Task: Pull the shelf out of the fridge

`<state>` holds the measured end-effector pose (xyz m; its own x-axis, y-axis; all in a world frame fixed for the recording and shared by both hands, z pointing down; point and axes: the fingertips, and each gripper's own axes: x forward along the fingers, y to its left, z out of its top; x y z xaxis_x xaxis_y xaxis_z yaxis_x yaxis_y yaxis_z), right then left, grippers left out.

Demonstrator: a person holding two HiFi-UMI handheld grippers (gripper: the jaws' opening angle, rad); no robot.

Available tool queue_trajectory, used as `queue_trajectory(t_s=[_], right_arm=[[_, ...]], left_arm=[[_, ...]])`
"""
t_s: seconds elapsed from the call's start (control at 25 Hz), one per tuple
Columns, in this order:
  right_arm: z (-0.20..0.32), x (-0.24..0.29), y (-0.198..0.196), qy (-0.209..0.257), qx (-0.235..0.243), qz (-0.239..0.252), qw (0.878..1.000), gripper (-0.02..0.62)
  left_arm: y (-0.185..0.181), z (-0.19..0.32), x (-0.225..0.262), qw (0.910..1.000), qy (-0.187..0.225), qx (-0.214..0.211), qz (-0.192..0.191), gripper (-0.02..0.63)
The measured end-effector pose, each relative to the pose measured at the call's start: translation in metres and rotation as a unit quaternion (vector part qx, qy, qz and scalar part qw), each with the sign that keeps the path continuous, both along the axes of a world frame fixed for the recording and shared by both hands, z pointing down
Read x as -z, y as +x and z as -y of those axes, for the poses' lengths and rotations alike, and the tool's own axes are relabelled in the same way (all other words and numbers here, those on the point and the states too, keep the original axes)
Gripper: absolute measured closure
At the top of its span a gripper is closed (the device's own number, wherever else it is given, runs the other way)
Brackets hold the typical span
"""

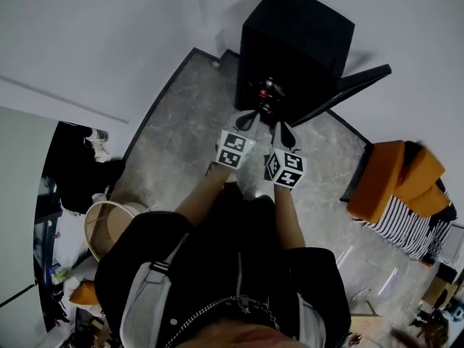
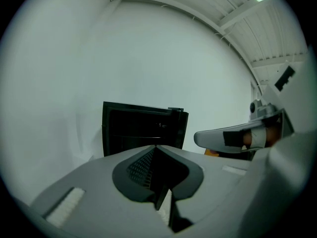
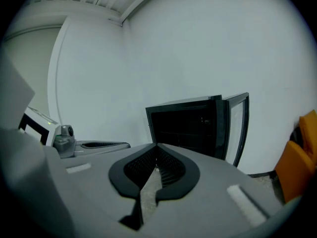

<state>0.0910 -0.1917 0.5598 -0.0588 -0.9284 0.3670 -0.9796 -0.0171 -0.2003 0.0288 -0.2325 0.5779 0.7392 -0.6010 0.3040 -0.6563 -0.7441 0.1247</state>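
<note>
Facing the open fridge [image 1: 293, 42] ahead, left gripper [image 1: 249, 119] and right gripper [image 1: 281, 130] hover side by side, jaws pressed together, empty. Likely staged to reach its shelf [image 3: 185, 132].

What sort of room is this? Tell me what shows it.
Probably a sparse test room, not a kitchen: small black fridge, door open, on marbled grey floor, bare white walls, orange chair.

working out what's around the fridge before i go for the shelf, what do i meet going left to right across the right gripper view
left gripper -> fridge, standing open -> door, swung out to the fridge's right -> orange seat at the right edge
</note>
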Motion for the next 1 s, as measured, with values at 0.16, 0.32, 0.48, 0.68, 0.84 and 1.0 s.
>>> queue_trajectory(t_s=[0.16, 0.32, 0.48, 0.68, 0.84, 1.0], right_arm=[[0.006, -0.002, -0.003, -0.006, -0.007, -0.001, 1.0, 0.592], [0.014, -0.005, -0.003, -0.009, -0.011, -0.001, 1.0, 0.592], [0.02, -0.01, -0.002, -0.012, -0.011, -0.001, 1.0, 0.592], [0.033, -0.016, 0.002, -0.015, -0.013, 0.008, 1.0, 0.592], [0.046, -0.02, 0.007, -0.017, -0.01, 0.011, 1.0, 0.592], [0.063, -0.025, 0.022, -0.021, -0.008, 0.018, 1.0, 0.592]], left_arm=[[-0.004, 0.01, -0.003, 1.0, -0.006, -0.001, -0.002, 0.597], [-0.004, 0.018, -0.005, 0.9999, -0.008, -0.006, -0.001, 0.598], [-0.002, 0.025, -0.008, 0.9999, -0.012, -0.006, -0.001, 0.597], [-0.002, 0.036, -0.013, 0.9998, -0.003, -0.007, 0.017, 0.597], [-0.001, 0.052, -0.017, 0.9997, -0.01, 0.001, 0.021, 0.597], [0.013, 0.068, -0.022, 0.9996, -0.014, 0.002, 0.024, 0.597]])
